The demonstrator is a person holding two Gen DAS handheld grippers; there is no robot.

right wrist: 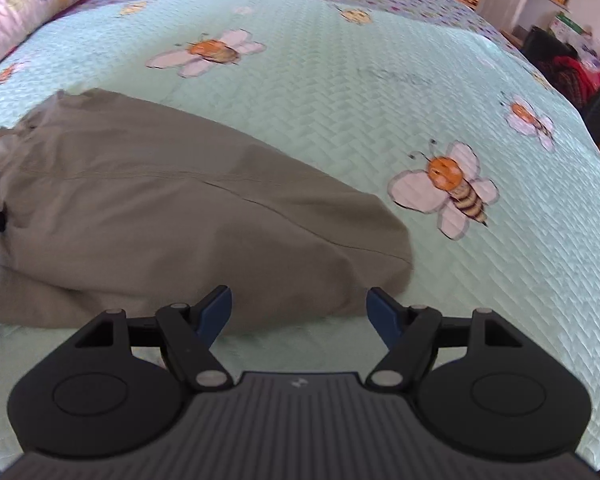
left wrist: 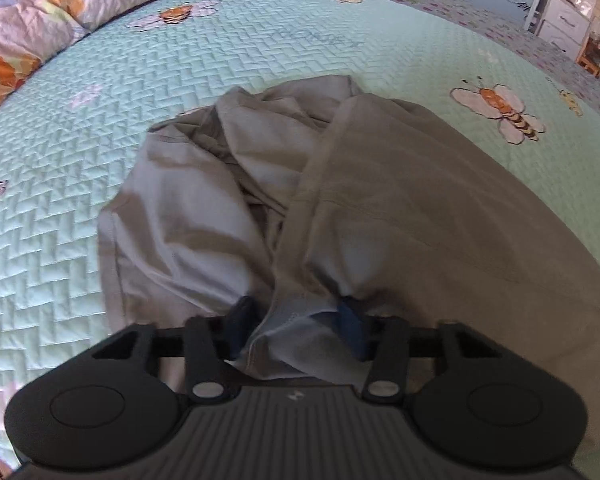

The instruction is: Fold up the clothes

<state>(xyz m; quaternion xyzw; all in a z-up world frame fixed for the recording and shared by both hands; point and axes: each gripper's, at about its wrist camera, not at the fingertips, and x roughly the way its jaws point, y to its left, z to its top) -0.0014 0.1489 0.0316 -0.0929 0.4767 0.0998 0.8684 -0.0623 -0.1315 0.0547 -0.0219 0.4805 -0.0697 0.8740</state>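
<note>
One bed under a mint quilt printed with bees. One crumpled khaki garment lies on it. Left gripper jaws pinch a bunched fold. Right gripper jaws stand open, with the garment's edge just ahead of them.

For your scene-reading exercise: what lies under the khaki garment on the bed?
Under the khaki garment the mint quilted bedspread shows all around its edges. A paler layer bunches beneath its top fold. Whatever else sits under the heap is covered.
</note>
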